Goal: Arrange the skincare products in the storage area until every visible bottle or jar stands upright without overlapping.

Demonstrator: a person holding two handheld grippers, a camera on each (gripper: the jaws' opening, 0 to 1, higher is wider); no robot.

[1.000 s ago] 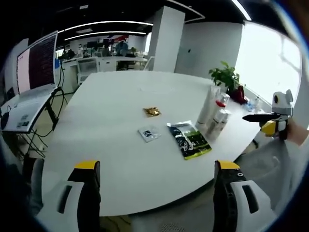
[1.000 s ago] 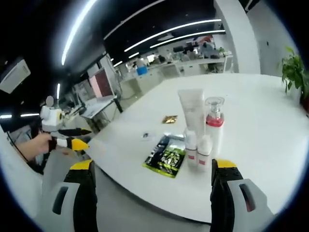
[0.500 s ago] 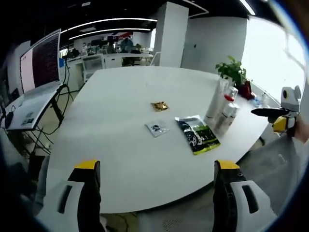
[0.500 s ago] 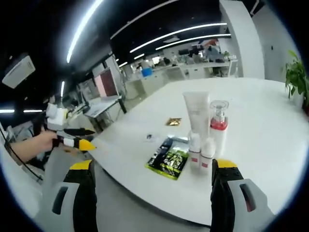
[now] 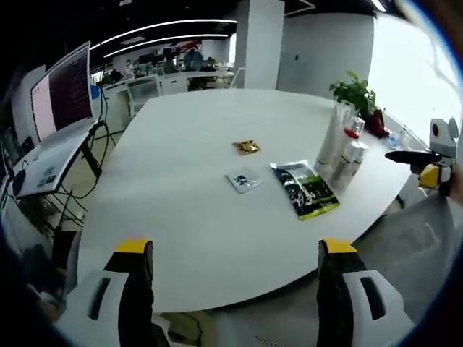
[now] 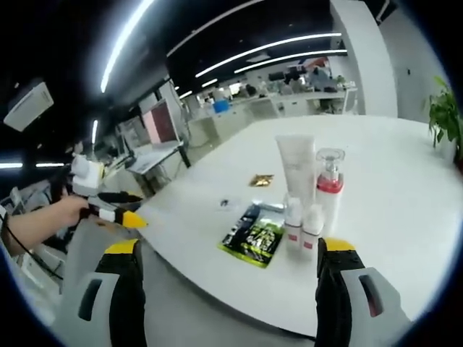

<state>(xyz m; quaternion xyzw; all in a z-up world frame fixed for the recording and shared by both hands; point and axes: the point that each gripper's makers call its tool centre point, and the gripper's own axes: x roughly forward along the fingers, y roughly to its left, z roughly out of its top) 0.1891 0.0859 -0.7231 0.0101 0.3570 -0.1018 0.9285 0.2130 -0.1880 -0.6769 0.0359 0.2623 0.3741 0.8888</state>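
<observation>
Standing bottles [image 6: 311,191] on white table [image 5: 188,181], office behind, both grippers' jaws apart.

- right gripper [image 6: 224,289] hanging short of the bench [image 6: 391,181], jaws standing wide apart, nothing between them
- white tube [image 6: 296,168], pump bottle [image 6: 329,189] and two small bottles [image 6: 302,225] standing upright, bunched together
- green-black sachet [image 6: 252,238] lying flat beside them
- left gripper [image 6: 119,215] showing at left, off the bench edge
</observation>
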